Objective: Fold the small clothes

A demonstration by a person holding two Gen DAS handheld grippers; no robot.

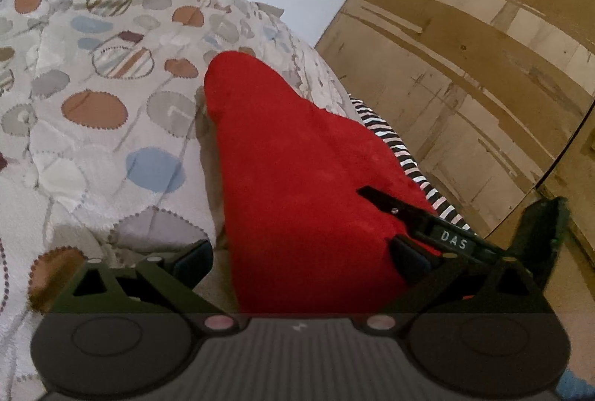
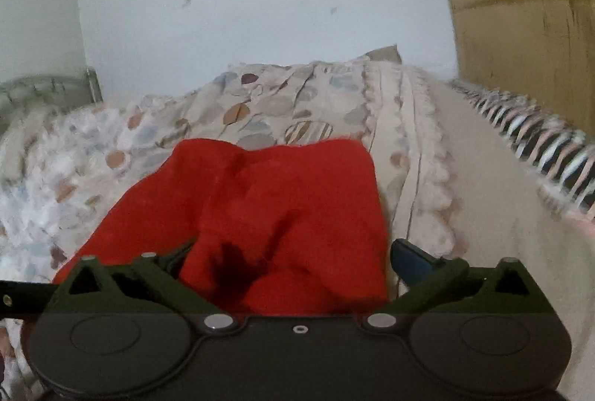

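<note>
A red garment [image 1: 297, 159] lies bunched lengthwise on the patterned bedspread [image 1: 93, 111]. My left gripper [image 1: 301, 261] stands open, its near end between the wide-spread fingers; the left pad is clear of the cloth and the right pad sits at its edge. From the right, one of my right gripper's fingers [image 1: 394, 207] lies across the red cloth. In the right wrist view the red garment [image 2: 282, 207] is folded over itself in thick rolls. My right gripper [image 2: 293, 258] is open around its near end, and the pads do not press on it.
A black-and-white striped fabric [image 1: 409, 163] runs along the bed's right edge [image 2: 539, 148]. Beyond it stands a brown wooden panel [image 1: 483, 48]. A white wall [image 2: 260, 10] is behind the bed, and a metal rail [image 2: 48, 85] at far left.
</note>
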